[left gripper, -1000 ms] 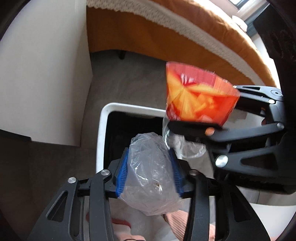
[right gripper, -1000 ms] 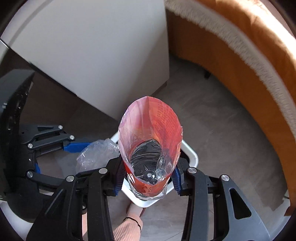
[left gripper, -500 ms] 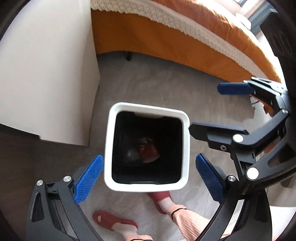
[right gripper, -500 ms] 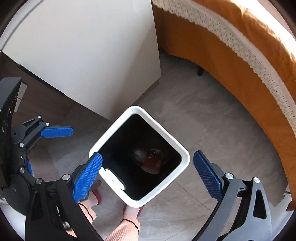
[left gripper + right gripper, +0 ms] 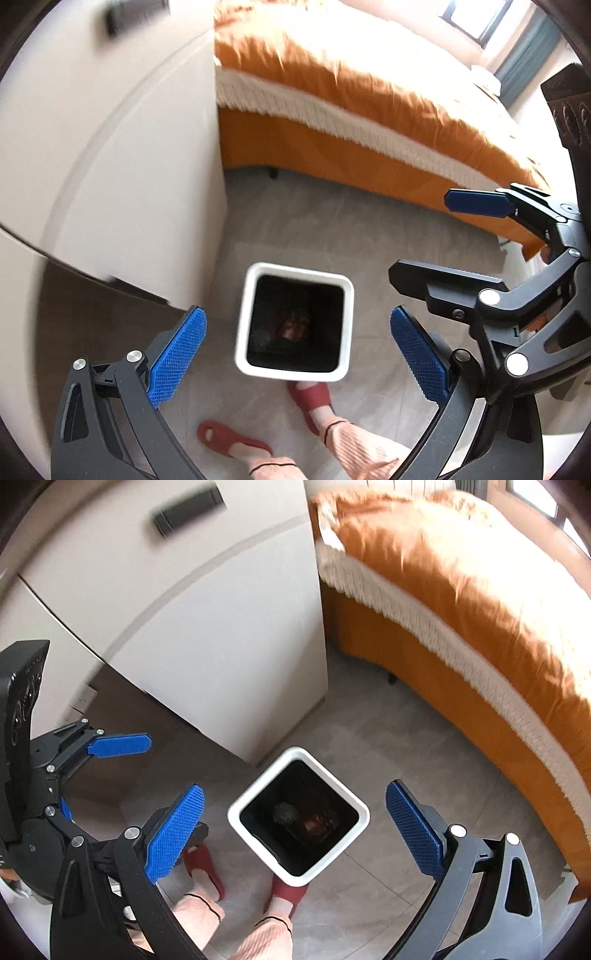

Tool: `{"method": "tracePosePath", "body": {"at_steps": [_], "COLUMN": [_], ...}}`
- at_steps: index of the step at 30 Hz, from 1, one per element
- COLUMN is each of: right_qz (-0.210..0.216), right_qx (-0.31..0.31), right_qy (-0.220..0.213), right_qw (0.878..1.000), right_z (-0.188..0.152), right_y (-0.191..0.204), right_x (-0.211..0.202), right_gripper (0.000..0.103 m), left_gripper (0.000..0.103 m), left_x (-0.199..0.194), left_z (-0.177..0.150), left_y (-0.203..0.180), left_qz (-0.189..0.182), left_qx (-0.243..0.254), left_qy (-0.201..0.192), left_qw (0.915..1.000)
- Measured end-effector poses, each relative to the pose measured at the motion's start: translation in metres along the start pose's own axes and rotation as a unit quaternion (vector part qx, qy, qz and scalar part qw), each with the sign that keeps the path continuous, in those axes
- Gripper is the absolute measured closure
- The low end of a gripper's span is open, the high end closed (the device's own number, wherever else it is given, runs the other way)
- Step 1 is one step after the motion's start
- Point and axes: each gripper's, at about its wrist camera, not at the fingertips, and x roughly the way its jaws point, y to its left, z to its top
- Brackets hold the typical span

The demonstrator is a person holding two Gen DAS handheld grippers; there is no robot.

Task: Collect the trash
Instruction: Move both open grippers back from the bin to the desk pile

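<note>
A second ago each pair of tongs was clamped on a piece of trash over the bin: the left on a crumpled clear plastic bag, the right on a red snack packet with a clear bottle inside it. Now both are empty. The left tongs (image 5: 297,352) stand spread wide, blue pads far apart with nothing between them, and the right tongs (image 5: 293,829) stand the same way; both opened early in that second and have been wide since.

The trash (image 5: 293,326) lies at the bottom of the white square bin (image 5: 295,373), a reddish shape beside a paler, clearer one against the dark inside; in the right wrist view the same pieces (image 5: 314,823) show dimly, too dark to tell apart well.

The bin looks smaller and farther below than it did half a second ago, and more of the room shows around it: both tongs have risen away from it. It stands on the grey tiled floor (image 5: 399,738), near the corner of a white cabinet (image 5: 221,627) and apart from the bed with the orange cover (image 5: 369,92).

The person's feet in red slippers (image 5: 310,400) are just beside the bin's near edge, one touching or nearly touching it.
</note>
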Motion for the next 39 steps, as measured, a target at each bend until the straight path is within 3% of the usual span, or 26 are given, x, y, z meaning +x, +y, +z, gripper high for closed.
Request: {"method": "tracePosePath", "body": {"at_steps": [11, 13, 17, 23, 27, 31, 39], "right_qz": [0.028, 0.035, 0.057, 0.094, 0.114, 0.135, 0.165], "right_qx": [-0.045, -0.064, -0.095, -0.137, -0.174, -0.212, -0.284], "right_qy": [-0.082, -0.101, -0.14, -0.185, -0.202, -0.211, -0.218], "right_qw": [0.995, 0.992, 0.984, 0.969, 0.957, 0.944, 0.919], "right_z": [0.049, 0.06, 0.078, 0.107, 0.12, 0.127, 0.132], "right_y": [0.054, 0.071, 0.105, 0.153, 0.189, 0.228, 0.306], "right_x": [-0.108, -0.125, -0.155, -0.187, -0.197, -0.199, -0.2], "right_gripper": [0.005, 0.005, 0.005, 0.005, 0.005, 0.005, 0.005], "left_gripper": [0.005, 0.005, 0.005, 0.005, 0.005, 0.005, 0.005], "left_x": [-0.139, -0.162, -0.209, -0.275, -0.31, -0.336, -0.374], "left_z": [0.014, 0.013, 0.01, -0.011, -0.03, -0.049, -0.103], "left_y": [0.023, 0.028, 0.042, 0.071, 0.095, 0.125, 0.191], "left_qz": [0.02, 0.005, 0.021, 0.057, 0.11, 0.153, 0.219], "left_qx": [-0.055, -0.064, -0.096, -0.159, -0.188, -0.218, -0.306], "left_qy": [-0.086, -0.1, -0.131, -0.185, -0.209, -0.217, -0.22], "left_qw": [0.9946, 0.9929, 0.9865, 0.9681, 0.9533, 0.9391, 0.9001]}}
